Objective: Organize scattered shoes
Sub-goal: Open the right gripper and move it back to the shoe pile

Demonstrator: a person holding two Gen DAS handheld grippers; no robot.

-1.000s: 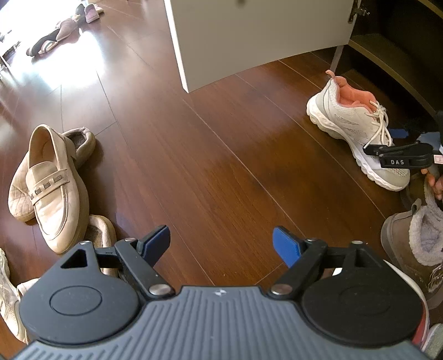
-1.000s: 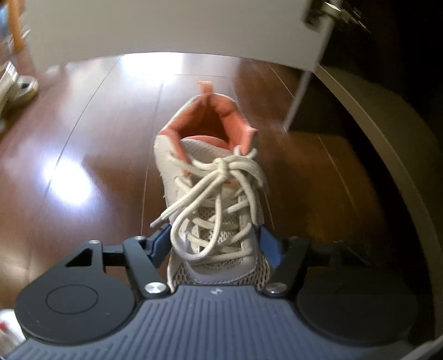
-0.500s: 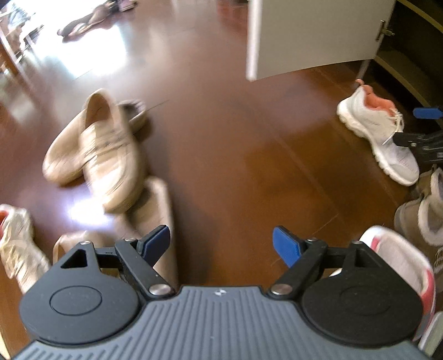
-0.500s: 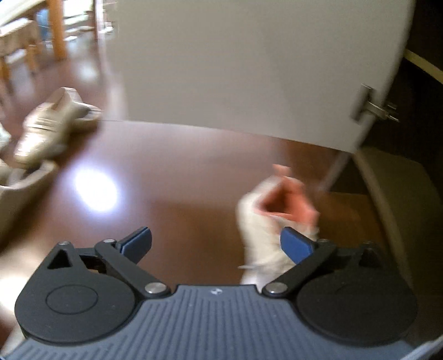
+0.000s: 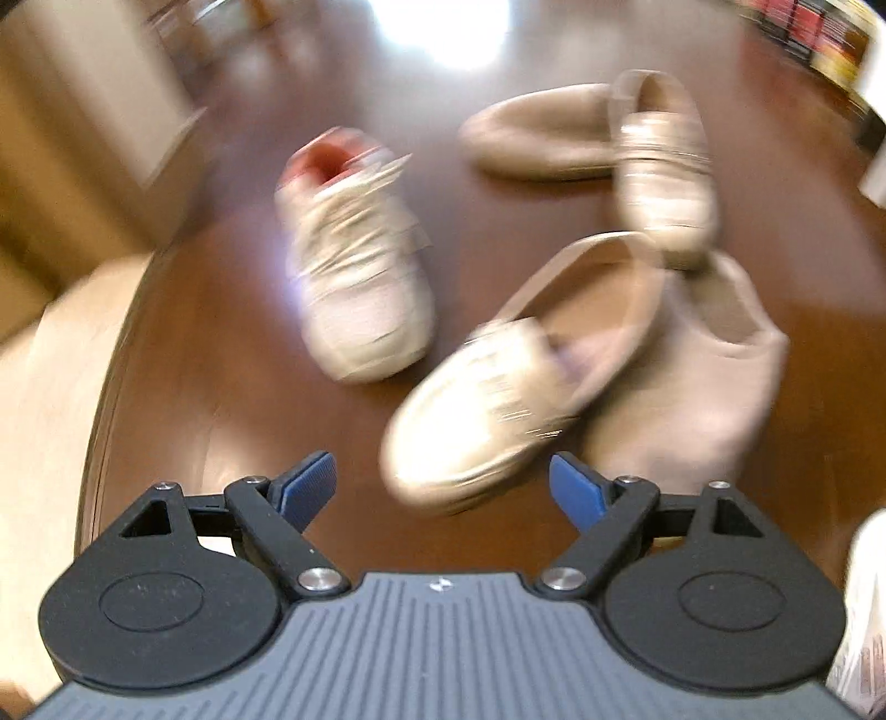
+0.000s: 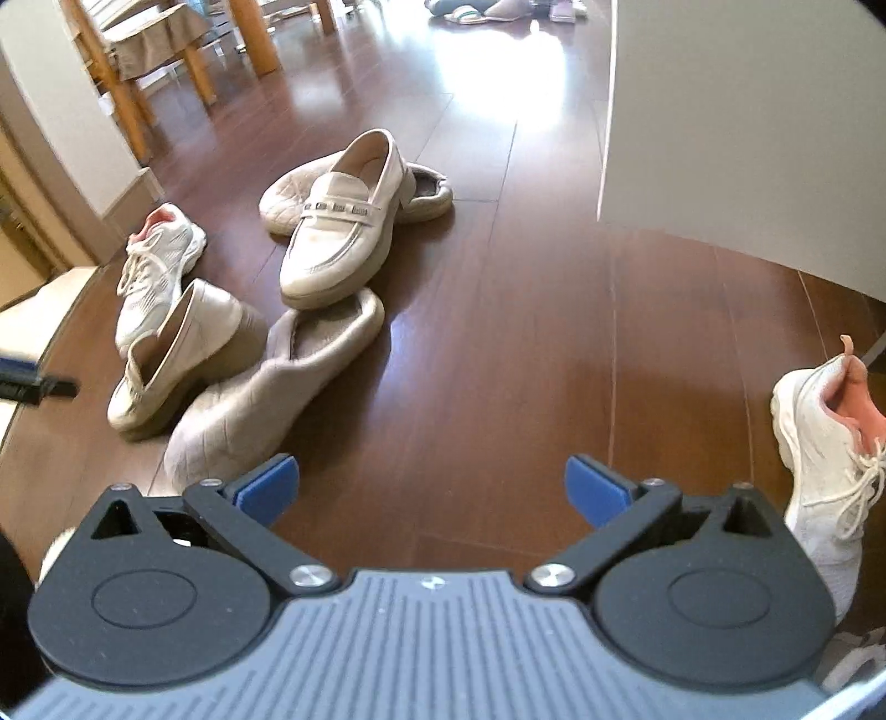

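Observation:
My left gripper (image 5: 443, 487) hovers over a blurred pile of shoes, its jaws wide, still opening, with nothing gripped. A beige loafer (image 5: 487, 421) lies just ahead of its fingertips, against a grey slipper (image 5: 703, 365). A white sneaker with pink lining (image 5: 354, 266) lies to the left. My right gripper (image 6: 432, 487) is above bare floor, jaws opening and empty. The matching white sneaker (image 6: 825, 459) stands on the floor at its right, apart from it. The same pile shows in the right wrist view: loafer (image 6: 338, 227), second loafer (image 6: 177, 360), slipper (image 6: 266, 387), sneaker (image 6: 155, 266).
A white cabinet door (image 6: 747, 111) stands open at the upper right. Wooden chair and table legs (image 6: 255, 39) are at the back left, more shoes (image 6: 487, 11) far behind. A pale wall corner (image 6: 66, 166) borders the pile on the left.
My right gripper opened, let go of the white sneaker, rose and swung left. My left gripper swept across to the shoe pile and rolled.

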